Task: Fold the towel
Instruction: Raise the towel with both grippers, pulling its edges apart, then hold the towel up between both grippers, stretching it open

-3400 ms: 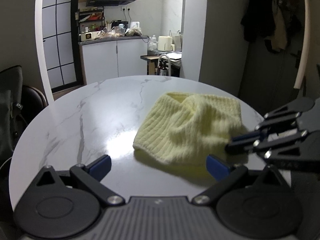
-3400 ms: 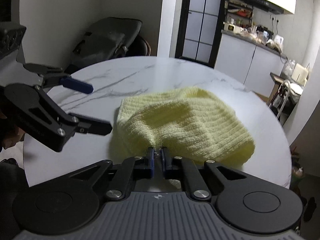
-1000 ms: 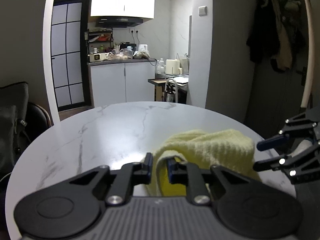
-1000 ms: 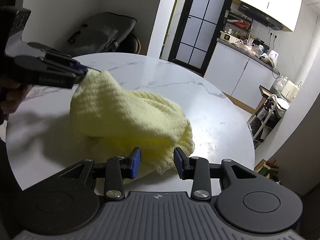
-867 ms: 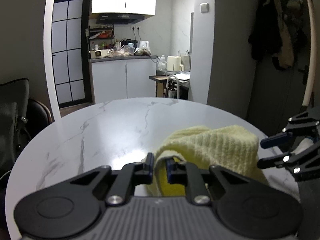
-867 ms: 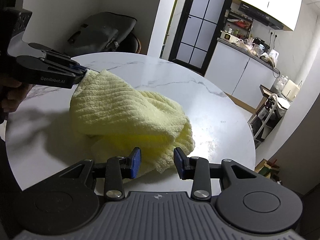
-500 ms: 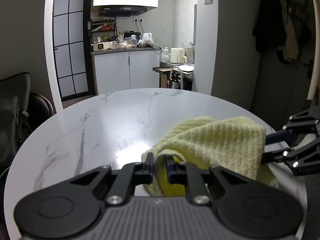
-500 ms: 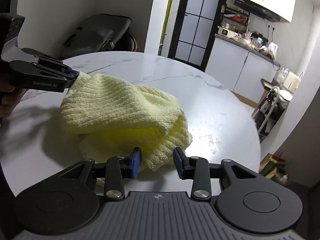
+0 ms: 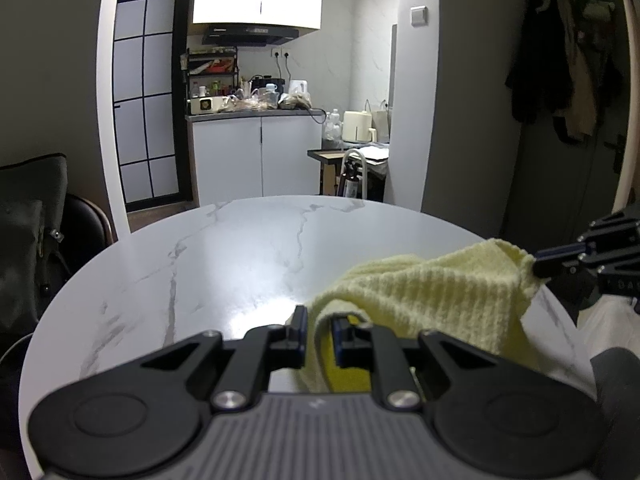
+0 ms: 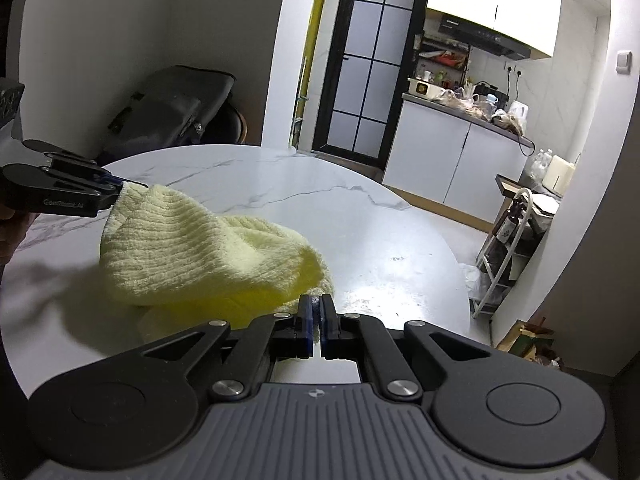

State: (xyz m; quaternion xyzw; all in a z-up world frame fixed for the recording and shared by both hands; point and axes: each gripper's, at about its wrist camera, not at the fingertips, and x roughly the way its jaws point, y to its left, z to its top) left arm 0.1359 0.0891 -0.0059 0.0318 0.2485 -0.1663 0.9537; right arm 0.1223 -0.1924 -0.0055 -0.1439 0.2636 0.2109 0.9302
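Two-corner hold on a pale yellow ribbed towel. My left gripper is clamped on one corner, cloth pinched between its pads; my right gripper is closed on a second corner, a sliver of fabric showing between the blue pads. Holding two corners apart lets me, I judge, raise and spread one edge for the fold. The towel sags between my jaws, bunched and creased, its low middle resting on the white marble table ahead of both grippers.
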